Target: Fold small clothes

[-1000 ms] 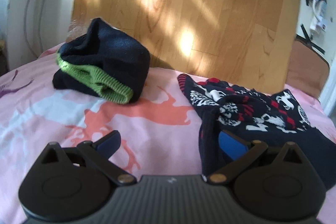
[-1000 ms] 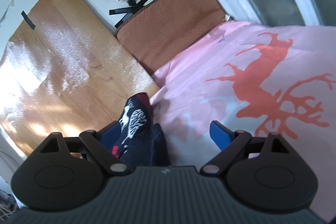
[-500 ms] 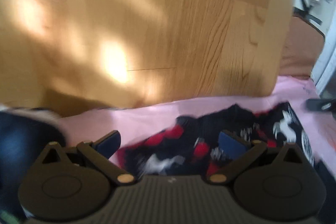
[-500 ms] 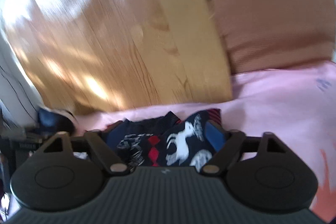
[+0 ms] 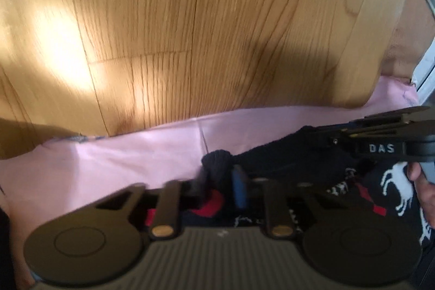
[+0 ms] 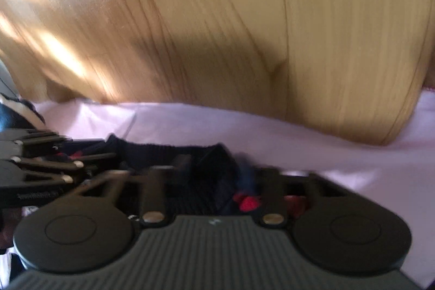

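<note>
A dark navy knitted garment with red and white reindeer patterns (image 5: 391, 181) lies on the pink sheet (image 5: 130, 154) close to the wooden headboard. My left gripper (image 5: 218, 181) is shut on a bunched dark edge of the garment (image 5: 217, 162). My right gripper (image 6: 214, 170) is closed in on the garment's dark ribbed edge (image 6: 174, 151). The right gripper also shows at the right of the left wrist view (image 5: 380, 135), resting on the garment. The left gripper shows at the left of the right wrist view (image 6: 40, 162).
A wooden headboard (image 5: 217, 18) rises directly behind the sheet's far edge. A brown cushion (image 5: 407, 26) sits at the far right. Another dark garment with a white edge (image 6: 16, 110) shows at the left of the right wrist view.
Both grippers moved forward to the patterned garment near the headboard and closed on its edge. One second ago both were open, with the left one further back.
</note>
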Demonstrator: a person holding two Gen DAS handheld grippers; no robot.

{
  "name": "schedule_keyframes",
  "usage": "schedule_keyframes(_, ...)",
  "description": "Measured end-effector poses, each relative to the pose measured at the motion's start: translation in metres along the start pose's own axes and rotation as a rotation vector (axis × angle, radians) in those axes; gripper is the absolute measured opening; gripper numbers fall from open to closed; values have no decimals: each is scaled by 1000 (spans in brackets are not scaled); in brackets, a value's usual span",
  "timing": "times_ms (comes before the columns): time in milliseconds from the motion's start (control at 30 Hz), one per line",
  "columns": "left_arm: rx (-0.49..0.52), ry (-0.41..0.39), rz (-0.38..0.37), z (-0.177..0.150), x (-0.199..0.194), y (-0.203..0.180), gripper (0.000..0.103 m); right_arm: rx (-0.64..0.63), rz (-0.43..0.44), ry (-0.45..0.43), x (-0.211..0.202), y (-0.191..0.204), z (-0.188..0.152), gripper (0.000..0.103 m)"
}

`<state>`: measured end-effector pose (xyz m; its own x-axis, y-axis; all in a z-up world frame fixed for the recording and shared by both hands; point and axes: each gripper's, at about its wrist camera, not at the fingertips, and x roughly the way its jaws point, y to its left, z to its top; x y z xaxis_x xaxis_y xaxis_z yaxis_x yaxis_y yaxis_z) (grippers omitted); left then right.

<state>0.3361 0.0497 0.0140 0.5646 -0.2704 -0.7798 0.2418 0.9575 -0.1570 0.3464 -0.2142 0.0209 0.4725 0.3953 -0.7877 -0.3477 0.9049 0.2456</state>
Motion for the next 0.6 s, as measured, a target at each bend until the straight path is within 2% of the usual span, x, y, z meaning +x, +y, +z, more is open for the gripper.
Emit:
schedule_keyframes(67, -20, -36, -26, -3, -20, 0, 10, -2, 33, -49, -20, 6, -5, 14)
schedule_keyframes(167, -33, -111, -59, -15, -62, -4, 10, -26, 57, -145, -71, 19, -17, 14)
schedule_keyframes(300, -8, -233, -123, -53, -133, -22, 10, -69, 95, -263, -147, 38, -51, 14)
schedule_keyframes(433, 52, -363, -176, -123, -200, -48, 10, -100, 143, -347, -219, 56, -131, 14)
schedule_keyframes(600, 87, -387, -252, -221, -244, -73, 12, -73, 136, -398, -257, 65, -237, 14)
